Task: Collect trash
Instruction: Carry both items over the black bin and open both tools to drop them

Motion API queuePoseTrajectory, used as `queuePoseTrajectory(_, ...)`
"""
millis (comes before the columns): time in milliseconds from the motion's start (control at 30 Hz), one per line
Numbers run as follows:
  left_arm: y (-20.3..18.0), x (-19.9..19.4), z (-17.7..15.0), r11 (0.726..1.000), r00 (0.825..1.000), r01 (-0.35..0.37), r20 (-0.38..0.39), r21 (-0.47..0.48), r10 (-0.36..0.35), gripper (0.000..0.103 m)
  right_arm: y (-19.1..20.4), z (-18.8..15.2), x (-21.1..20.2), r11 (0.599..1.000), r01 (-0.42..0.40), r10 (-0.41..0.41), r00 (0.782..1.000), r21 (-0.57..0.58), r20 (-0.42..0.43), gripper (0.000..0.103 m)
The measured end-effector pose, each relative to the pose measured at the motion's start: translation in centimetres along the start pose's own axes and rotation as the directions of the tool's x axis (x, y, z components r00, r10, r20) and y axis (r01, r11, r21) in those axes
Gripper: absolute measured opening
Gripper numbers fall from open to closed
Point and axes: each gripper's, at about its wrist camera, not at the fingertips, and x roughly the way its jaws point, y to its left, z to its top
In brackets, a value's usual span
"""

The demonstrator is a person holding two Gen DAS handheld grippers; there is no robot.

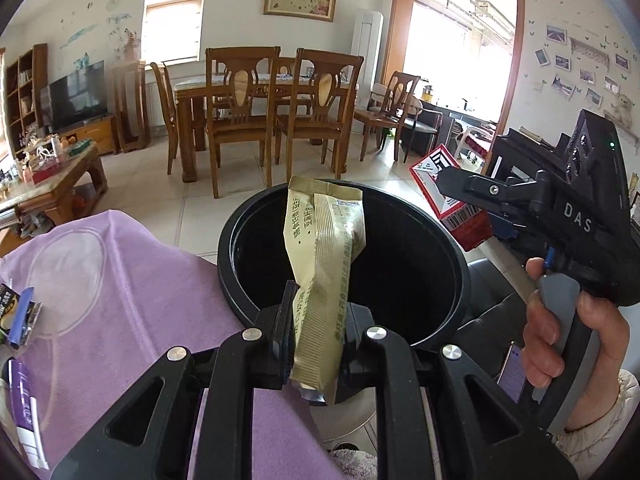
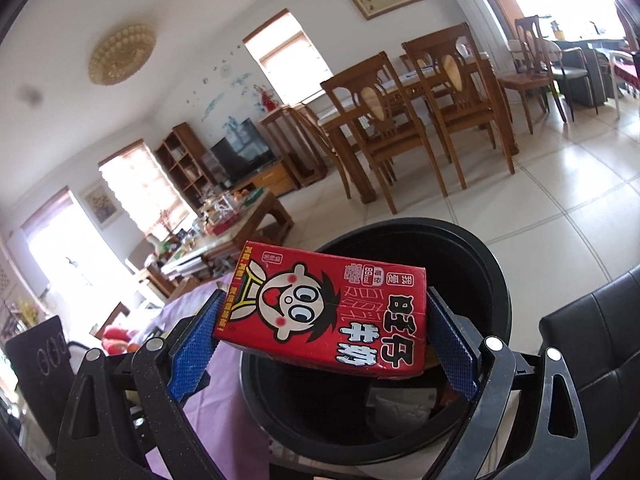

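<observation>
My left gripper (image 1: 316, 328) is shut on a gold snack wrapper (image 1: 324, 264) and holds it upright over the near rim of a round black trash bin (image 1: 460, 264). My right gripper (image 2: 324, 328) is shut on a red milk carton (image 2: 320, 312) and holds it above the bin's (image 2: 496, 280) open mouth. In the left wrist view the right gripper (image 1: 460, 188) comes in from the right with the carton (image 1: 452, 200) at the bin's far right rim. Some trash lies at the bin's bottom (image 2: 404, 400).
A purple cloth (image 1: 132, 280) covers the surface left of the bin, with a small wrapper (image 1: 18, 312) and a purple tube (image 1: 26, 412) at its left edge. A black leather seat (image 2: 592, 340) stands to the right. A cluttered coffee table (image 1: 48, 176) and dining chairs (image 1: 240, 116) stand beyond.
</observation>
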Motion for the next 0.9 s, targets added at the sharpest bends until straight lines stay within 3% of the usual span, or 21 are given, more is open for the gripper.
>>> queuePoseTrajectory(267, -0.6, 3.9, 0.3, 1.0, 0.998, -0.005, -0.068, -0.006, 0.004, 0.018, -1.4, -0.1, 3.8, 0.997, 0.074, -0.074, 0.997, 0.003, -0.017, 0.092)
queuePoseTrajectory(700, -0.4, 4.6, 0.4, 0.999, 0.993, 0.002, -0.122, -0.033, -0.006, 0.021, -1.6, -0.3, 5.9, 0.995, 0.101, -0.1, 0.994, 0.006, -0.044, 0.093)
queuePoseTrajectory(767, -0.4, 4.5, 0.5, 1.0, 0.993, -0.003, -0.121, -0.031, -0.001, 0.028, -1.6, -0.2, 5.9, 0.995, 0.098, -0.098, 0.994, 0.011, -0.044, 0.093)
queuePoseTrajectory(833, -0.3, 4.1, 0.4, 0.999, 0.994, -0.019, -0.108, -0.029, 0.016, 0.065, -1.6, -0.1, 5.9, 0.996, 0.087, -0.086, 0.995, 0.016, -0.053, 0.095)
queuePoseTrajectory(900, -0.4, 3.3, 0.5, 0.999, 0.997, -0.024, -0.078, -0.026, 0.022, 0.075, -1.5, -0.1, 5.6, 0.996, 0.086, -0.085, 0.995, 0.016, -0.048, 0.097)
